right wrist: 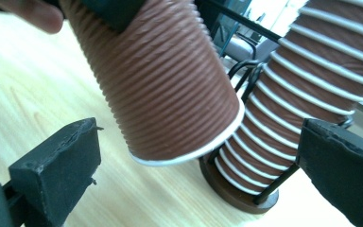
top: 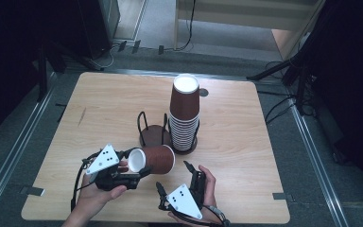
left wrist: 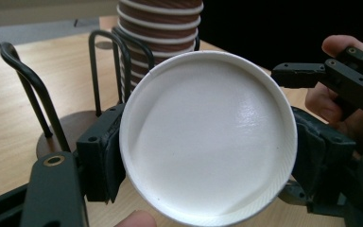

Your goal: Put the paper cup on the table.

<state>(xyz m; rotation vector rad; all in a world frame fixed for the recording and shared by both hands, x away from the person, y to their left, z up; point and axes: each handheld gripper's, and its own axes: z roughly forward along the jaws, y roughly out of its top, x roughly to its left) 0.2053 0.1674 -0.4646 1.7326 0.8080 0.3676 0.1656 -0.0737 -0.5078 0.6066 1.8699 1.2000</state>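
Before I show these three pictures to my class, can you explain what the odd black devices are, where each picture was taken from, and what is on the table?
A person holds hand-operated tongs in each hand; there is no robot arm. One picture looks down from above the person's side of the wooden table. The other two come from cameras riding on each tool, looking along its black jaws. On the table stands a wire cup holder with an upside-down stack of brown paper cups in its other ring. The left tongs are shut on a single brown cup, held on its side, its white inside facing that camera. The right tongs are open, holding nothing, just beside that cup.
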